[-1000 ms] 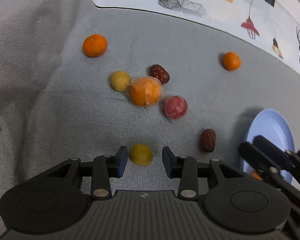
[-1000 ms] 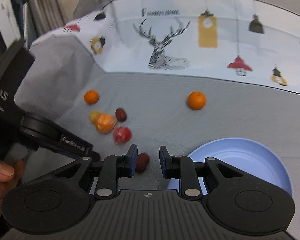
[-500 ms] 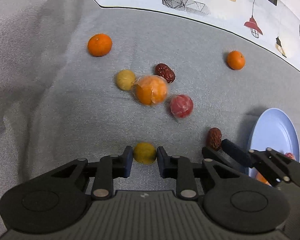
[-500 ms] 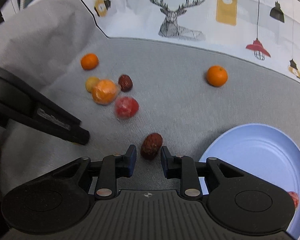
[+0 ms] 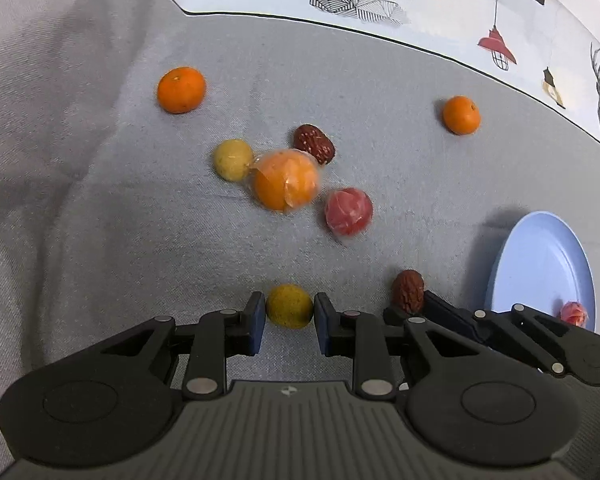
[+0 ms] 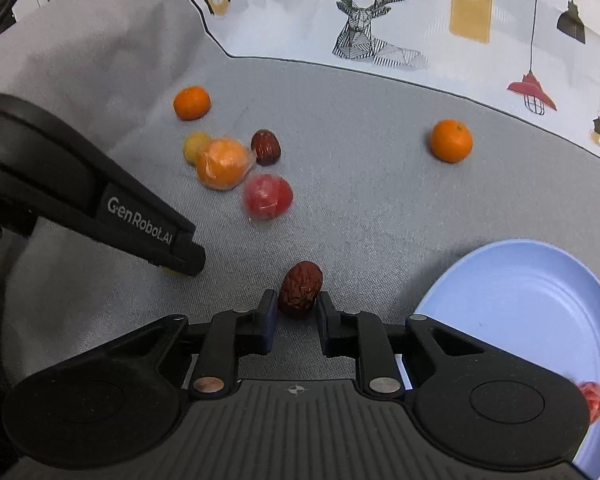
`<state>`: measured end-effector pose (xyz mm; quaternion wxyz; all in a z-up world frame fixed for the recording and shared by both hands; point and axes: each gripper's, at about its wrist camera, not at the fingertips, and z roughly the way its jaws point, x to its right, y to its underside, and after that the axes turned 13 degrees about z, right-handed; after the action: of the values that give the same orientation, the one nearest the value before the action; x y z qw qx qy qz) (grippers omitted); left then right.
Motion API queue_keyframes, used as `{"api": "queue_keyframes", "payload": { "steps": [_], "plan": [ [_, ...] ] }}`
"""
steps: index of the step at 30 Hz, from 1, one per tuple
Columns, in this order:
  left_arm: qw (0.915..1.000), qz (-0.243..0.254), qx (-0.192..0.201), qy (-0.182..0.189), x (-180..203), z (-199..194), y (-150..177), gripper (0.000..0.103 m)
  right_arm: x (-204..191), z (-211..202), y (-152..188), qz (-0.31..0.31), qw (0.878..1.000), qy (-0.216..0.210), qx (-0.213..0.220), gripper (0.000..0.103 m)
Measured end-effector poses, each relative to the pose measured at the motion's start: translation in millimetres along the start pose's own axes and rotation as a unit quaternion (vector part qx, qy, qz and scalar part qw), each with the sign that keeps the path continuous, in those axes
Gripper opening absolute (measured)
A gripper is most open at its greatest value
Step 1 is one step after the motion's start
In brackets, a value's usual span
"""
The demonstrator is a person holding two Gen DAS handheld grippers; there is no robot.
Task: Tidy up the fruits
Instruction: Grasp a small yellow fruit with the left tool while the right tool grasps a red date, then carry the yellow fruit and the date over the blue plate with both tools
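The left gripper has its fingers closed against both sides of a small round yellow-green fruit resting on the grey cloth. The right gripper has a wrinkled dark red date between its tips, the pads touching or nearly touching it. Only the right wrist view shows the pale blue plastic plate broadly, with a red wrapped fruit at its edge. Only the left wrist view shows the yellow-green fruit whole.

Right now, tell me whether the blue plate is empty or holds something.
Not empty. The blue plate holds one small red fruit near its rim; the rest of what shows is bare, though the right gripper covers part.
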<state>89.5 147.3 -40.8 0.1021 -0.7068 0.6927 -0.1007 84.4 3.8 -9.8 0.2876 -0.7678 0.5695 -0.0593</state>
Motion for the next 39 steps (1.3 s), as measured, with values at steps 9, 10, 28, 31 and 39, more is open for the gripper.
{"api": "queue_keyframes", "payload": {
  "steps": [9,10,28,31,39],
  "plan": [
    [1.0,0.007,0.0,-0.006,3.6,3.6,-1.1,0.028,1.7,-5.0,-0.3,0.005,1.0,-0.001,0.011,0.022],
    [1.0,0.004,0.005,-0.007,2.3,2.1,-1.4,0.028,2.7,-7.9,-1.2,0.007,1.0,-0.002,0.017,0.022],
    [0.9867,0.069,0.141,-0.042,39.3,-45.3,2.6,0.029,44.2,-82.0,-8.0,0.032,0.992,-0.001,0.119,0.022],
    [0.9827,0.058,0.172,-0.037,40.5,-58.1,4.2,0.028,55.5,-89.5,-8.9,0.041,0.991,0.005,0.128,0.022],
    [0.9775,0.022,0.21,0.001,46.1,-84.7,-0.6,0.028,76.8,-105.5,-8.4,0.054,0.988,0.016,0.146,0.021]
  ]
}}
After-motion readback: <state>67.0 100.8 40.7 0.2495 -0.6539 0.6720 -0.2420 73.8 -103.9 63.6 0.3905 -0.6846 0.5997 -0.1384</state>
